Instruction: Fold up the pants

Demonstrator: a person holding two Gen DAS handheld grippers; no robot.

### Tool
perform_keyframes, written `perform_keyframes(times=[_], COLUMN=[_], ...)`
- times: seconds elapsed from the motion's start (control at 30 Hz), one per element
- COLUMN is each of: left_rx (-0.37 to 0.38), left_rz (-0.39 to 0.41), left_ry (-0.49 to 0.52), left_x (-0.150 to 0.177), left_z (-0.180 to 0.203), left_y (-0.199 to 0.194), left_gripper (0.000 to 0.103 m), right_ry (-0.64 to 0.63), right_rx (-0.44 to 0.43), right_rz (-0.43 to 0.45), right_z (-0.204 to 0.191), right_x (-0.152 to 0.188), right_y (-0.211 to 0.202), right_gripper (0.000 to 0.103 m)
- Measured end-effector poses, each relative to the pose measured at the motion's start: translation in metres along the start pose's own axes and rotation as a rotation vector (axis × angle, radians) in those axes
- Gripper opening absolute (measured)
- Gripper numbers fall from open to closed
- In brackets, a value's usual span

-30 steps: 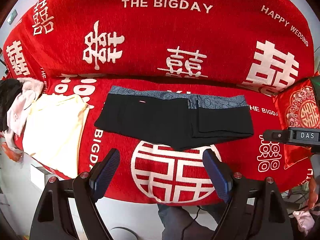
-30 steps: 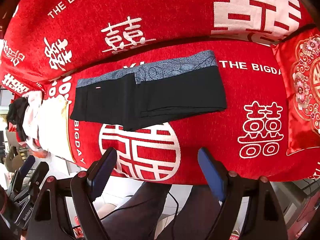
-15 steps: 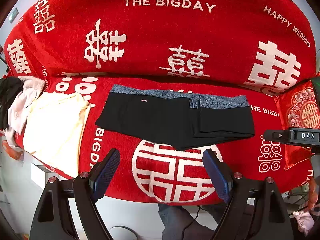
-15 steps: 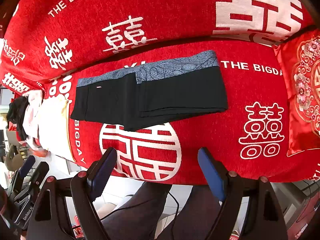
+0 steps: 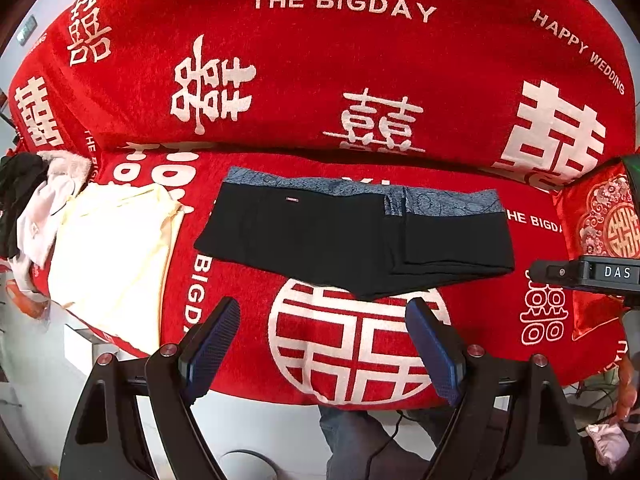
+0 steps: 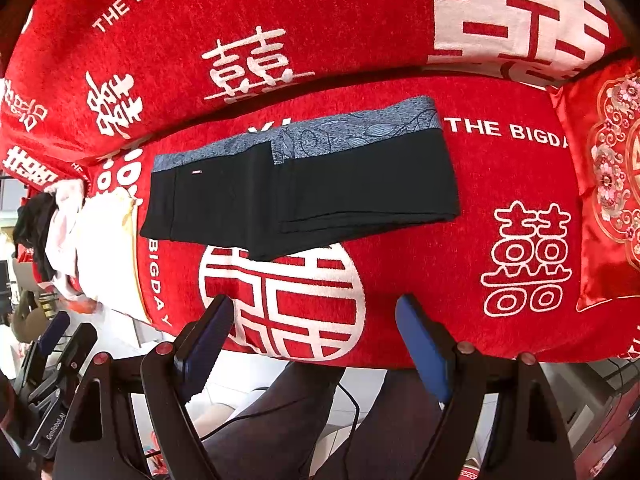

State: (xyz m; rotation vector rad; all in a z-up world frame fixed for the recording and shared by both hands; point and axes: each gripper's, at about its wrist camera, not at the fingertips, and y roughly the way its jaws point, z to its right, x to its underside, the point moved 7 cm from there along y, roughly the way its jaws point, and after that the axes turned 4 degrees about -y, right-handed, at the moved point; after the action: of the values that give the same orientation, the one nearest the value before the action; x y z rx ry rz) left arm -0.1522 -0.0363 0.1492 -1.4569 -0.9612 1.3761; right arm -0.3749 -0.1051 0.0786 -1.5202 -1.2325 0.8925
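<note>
We hold both tongs [image 5: 322,346] [image 6: 316,342] open and empty before limp, light, folded pants [image 5: 352,236]; grip the waistband [image 6: 304,140] ends.

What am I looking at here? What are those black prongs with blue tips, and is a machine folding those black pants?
No machine: a person holds a two-finger gripper in each hand, each carrying a wide-angle camera looking along its fingers. One picture is from the left gripper, the other from the right gripper. Both are open and hold nothing. The black pants, with a grey patterned waistband, lie folded on a red cover printed with white wedding characters. A pale yellow garment lies to their left.
</note>
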Motion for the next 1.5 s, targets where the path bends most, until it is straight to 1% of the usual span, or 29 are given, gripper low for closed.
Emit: perform_keyframes(times=[0.5, 0.9, 1.07, 1.5], left_rx=[-0.010, 0.020, 0.024, 0.012], left_rz=[0.000, -0.003, -0.011, -0.015], left_ry=[0.009, 0.009, -0.002, -0.009], left_x=[-0.003, 0.000, 0.000, -0.001], left_z=[-0.002, 0.000, -0.008, -0.024], left_y=[0.000, -0.002, 0.000, 0.001], left_gripper=[0.086, 0.085, 0.085, 0.085], right_ry=[0.000, -0.006, -0.008, 0.000], right_rx=[-0.004, -0.005, -0.003, -0.008], right_rz=[0.001, 0.004, 0.000, 0.000], right_z=[-0.001, -0.002, -0.003, -0.021], right_x=[-0.005, -0.006, -0.005, 0.000], right_y=[-0.001, -0.002, -0.001, 0.007], right_gripper=[0.086, 0.086, 0.086, 0.086])
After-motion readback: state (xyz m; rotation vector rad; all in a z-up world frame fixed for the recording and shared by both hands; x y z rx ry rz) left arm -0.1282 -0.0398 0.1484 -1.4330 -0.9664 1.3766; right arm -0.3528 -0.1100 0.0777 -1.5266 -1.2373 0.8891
